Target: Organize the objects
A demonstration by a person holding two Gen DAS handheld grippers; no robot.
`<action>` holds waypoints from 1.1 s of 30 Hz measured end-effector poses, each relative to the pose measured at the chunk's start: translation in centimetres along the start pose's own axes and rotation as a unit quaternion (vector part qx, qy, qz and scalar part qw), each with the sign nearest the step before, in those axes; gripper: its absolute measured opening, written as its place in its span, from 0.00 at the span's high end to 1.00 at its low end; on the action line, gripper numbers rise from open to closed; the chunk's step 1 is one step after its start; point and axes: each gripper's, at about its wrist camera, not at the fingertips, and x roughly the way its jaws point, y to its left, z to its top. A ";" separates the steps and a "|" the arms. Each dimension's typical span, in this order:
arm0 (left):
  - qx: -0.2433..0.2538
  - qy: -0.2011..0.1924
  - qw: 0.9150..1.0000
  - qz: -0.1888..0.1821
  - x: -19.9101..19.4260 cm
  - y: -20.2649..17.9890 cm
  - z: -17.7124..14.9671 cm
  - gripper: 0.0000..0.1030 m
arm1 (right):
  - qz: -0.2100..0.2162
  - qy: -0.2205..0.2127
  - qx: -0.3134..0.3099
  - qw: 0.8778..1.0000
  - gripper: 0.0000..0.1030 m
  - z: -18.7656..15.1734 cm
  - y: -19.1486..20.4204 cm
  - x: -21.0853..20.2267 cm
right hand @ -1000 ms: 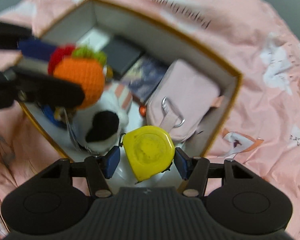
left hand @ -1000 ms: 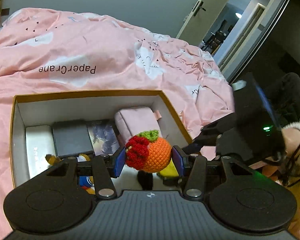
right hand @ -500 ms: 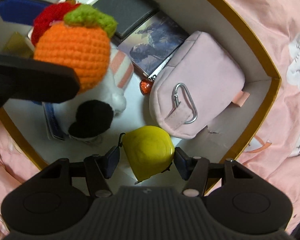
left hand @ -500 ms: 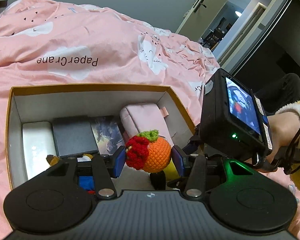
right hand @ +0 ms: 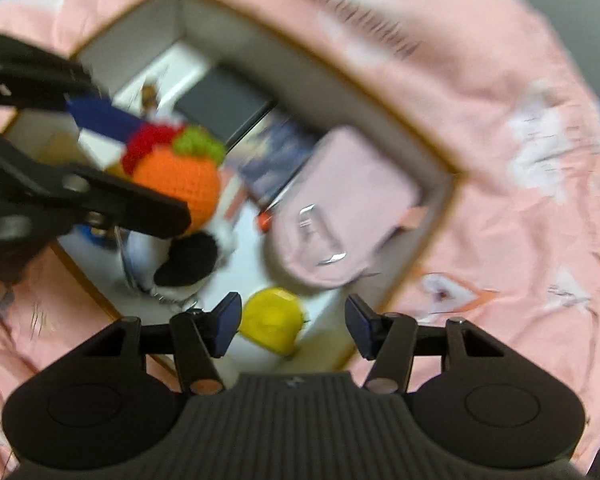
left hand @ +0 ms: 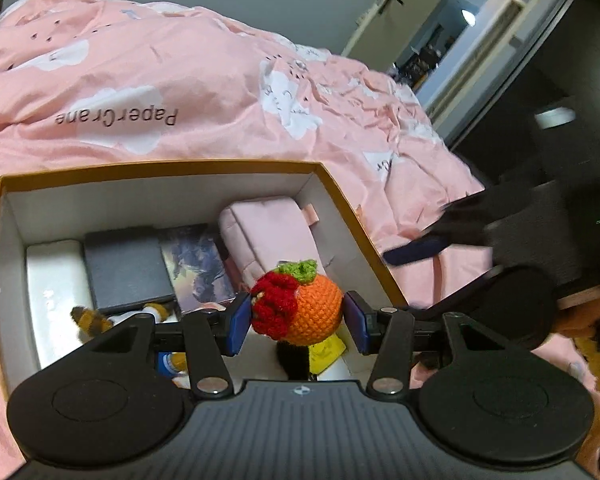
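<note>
Left gripper (left hand: 297, 322): jaws closed on the crocheted orange (left hand: 300, 312), pads pressing both its sides, red flower on the left pad side, green leaf up. It hangs over the open box (left hand: 342, 200), above the near-right part of the floor.

Right gripper (right hand: 293, 322): jaws spread wide, holding nothing. The yellow tape measure (right hand: 272, 318) sits on the box floor in the near-right corner, between the pads but clear of both. In the left view this gripper shows outside the right wall, blurred.

Box contents: pink pouch (left hand: 270, 236) along the right wall, long axis running near to far; black-and-white plush (right hand: 184, 256) directly under the orange; dark flat case (left hand: 126, 266), picture card (left hand: 196, 264) and white slab (left hand: 54, 280) along the far side.

Key relation: the drop spot is straight below the left tool, and the plush and tape measure already fill it. Free floor looks thin, just the strip between plush and pouch. My read: the orange ends up on top of the plush unless shifted right-far.
</note>
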 end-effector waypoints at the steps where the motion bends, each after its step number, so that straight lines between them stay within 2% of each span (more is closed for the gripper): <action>1: 0.014 0.006 1.000 0.001 0.4 -0.6 0.0 0.45 | -0.007 -0.020 0.025 0.999 0.45 -0.6 -0.3 -0.8; 4: 0.070 0.037 0.997 -0.006 1.9 -2.7 0.2 0.45 | 0.009 -0.074 0.133 0.988 0.48 -2.8 -1.6 -3.1; 7: 0.099 0.078 0.992 0.029 4.2 -4.3 0.4 0.45 | 0.034 -0.116 0.232 0.965 0.48 -5.6 -3.5 -3.7; 9: 0.137 0.110 0.983 0.052 5.7 -5.5 0.3 0.45 | 0.043 -0.133 0.282 0.949 0.48 -7.3 -3.7 -2.9; 12: 0.183 0.134 0.971 0.082 7.2 -6.6 0.2 0.44 | 0.075 -0.151 0.339 0.925 0.48 -8.8 -4.2 -2.3; 14: 0.199 0.157 0.964 0.085 8.3 -7.1 0.2 0.44 | 0.086 -0.153 0.359 0.917 0.48 -9.0 -3.9 -1.5; 18: 0.221 0.182 0.953 0.103 9.4 -7.6 0.0 0.42 | 0.095 -0.149 0.380 0.908 0.48 -9.3 -4.2 0.3; 20: 0.225 0.187 0.950 0.110 9.7 -7.5 -0.3 0.41 | 0.096 -0.150 0.385 0.905 0.48 -9.7 -4.3 0.4; 30: 0.222 0.157 0.957 0.106 7.6 -7.4 -1.1 0.37 | 0.095 -0.149 0.386 0.906 0.47 -10.3 -3.8 0.3; 33: 0.203 0.118 0.965 0.113 5.4 -7.6 -1.0 0.37 | 0.089 -0.153 0.384 0.906 0.47 -10.2 -3.4 -0.5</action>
